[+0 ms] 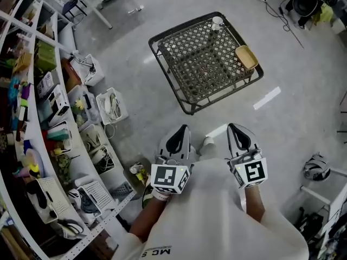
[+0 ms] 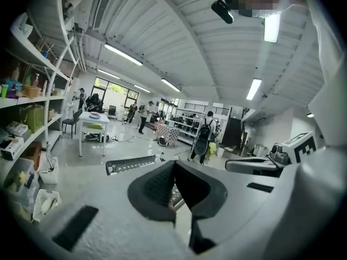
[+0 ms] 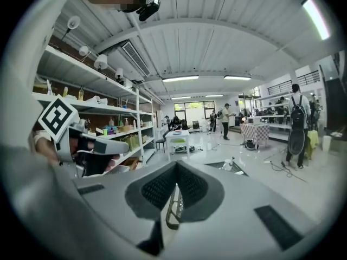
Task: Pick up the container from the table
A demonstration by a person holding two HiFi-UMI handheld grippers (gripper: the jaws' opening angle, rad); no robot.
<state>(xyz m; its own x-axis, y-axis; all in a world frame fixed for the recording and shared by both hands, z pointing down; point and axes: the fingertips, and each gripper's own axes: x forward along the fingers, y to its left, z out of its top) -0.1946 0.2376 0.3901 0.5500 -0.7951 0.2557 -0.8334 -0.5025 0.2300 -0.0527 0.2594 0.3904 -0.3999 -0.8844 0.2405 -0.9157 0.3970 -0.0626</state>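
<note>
A yellow oblong container (image 1: pixel 246 57) lies near the right edge of a low black metal lattice table (image 1: pixel 184 69) on the grey floor. At the table's far corner stands a small white cup (image 1: pixel 217 23). My left gripper (image 1: pixel 179 131) and right gripper (image 1: pixel 235 129) are held close to the body, well short of the table, side by side. Each is shut with nothing between its jaws. In the left gripper view the pads (image 2: pixel 157 188) meet, with the table's edge (image 2: pixel 133 163) beyond. The right gripper view shows its pads (image 3: pixel 157 191) closed, table (image 3: pixel 219 166) ahead.
White shelving (image 1: pixel 32 118) packed with goods curves along the left, with white baskets (image 1: pixel 111 106) on the floor beside it. A helmet-like object (image 1: pixel 316 167) lies at the right, cables (image 1: pixel 282 10) at the top right. Several people (image 2: pixel 205 137) stand far off.
</note>
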